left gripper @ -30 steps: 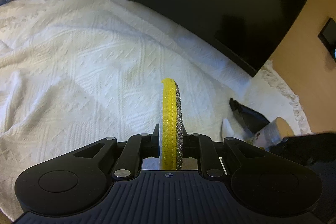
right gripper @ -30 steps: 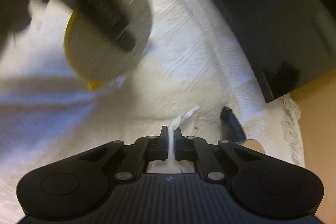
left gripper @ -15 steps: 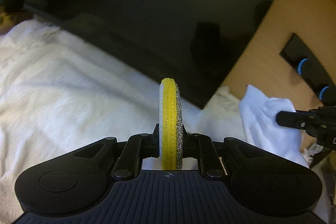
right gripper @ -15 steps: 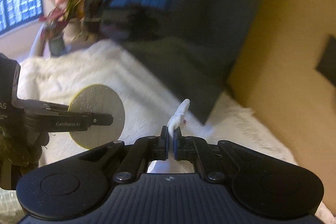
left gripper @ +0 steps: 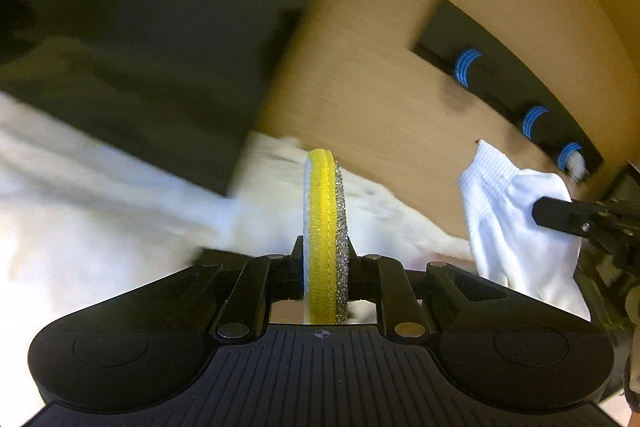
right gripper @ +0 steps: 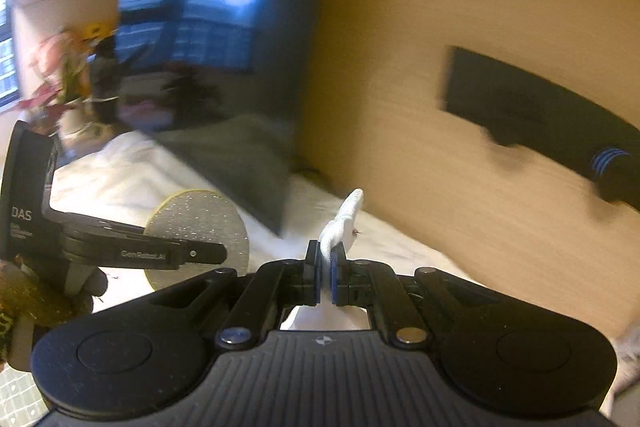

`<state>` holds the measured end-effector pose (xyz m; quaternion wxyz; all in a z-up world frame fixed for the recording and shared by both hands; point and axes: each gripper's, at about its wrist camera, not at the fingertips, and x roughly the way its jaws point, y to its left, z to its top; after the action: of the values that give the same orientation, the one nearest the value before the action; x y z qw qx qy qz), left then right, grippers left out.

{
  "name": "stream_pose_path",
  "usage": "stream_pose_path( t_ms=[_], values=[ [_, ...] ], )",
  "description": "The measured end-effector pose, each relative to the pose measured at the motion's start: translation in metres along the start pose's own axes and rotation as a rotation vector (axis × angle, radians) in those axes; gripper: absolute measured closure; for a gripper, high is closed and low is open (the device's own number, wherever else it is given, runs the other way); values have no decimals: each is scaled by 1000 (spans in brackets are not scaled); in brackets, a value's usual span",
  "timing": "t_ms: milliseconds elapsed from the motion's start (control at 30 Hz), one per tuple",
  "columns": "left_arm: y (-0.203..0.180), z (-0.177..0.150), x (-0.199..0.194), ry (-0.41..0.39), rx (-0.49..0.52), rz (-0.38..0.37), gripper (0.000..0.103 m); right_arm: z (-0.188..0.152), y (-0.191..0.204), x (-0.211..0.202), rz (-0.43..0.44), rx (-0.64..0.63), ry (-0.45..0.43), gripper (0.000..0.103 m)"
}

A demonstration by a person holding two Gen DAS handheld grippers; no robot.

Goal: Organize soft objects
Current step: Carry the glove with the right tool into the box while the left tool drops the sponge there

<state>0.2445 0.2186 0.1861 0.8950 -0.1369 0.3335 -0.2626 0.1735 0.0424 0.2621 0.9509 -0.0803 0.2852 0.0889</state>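
Your left gripper [left gripper: 325,261] pinches the round scrub pad [left gripper: 326,227] on edge: the pad stands upright between the fingers [left gripper: 297,255], its yellow rim facing the camera, its silver mesh face against the right-hand finger, most of the disc rising beyond the tips. From your right wrist the same pad [right gripper: 200,223] shows flat-on, clamped near its lower part. Your right gripper [right gripper: 326,265] is pressed tight on a white sock [right gripper: 344,223]; a twisted bit pokes up past the tips, and the rest hangs below. From the left wrist the sock [left gripper: 516,227] hangs above the white bedspread [left gripper: 80,219].
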Motion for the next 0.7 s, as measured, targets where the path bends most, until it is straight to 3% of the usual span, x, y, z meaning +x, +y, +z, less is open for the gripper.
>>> stream_pose_path(
  t_ms=[400, 700],
  values=[
    [-129, -35, 85, 218, 162, -282, 86, -58, -109, -82, -295, 181, 13, 98],
    [-188, -61, 124, 318, 214, -386, 86, -87, -158, -105, -407, 283, 49, 98]
  ],
)
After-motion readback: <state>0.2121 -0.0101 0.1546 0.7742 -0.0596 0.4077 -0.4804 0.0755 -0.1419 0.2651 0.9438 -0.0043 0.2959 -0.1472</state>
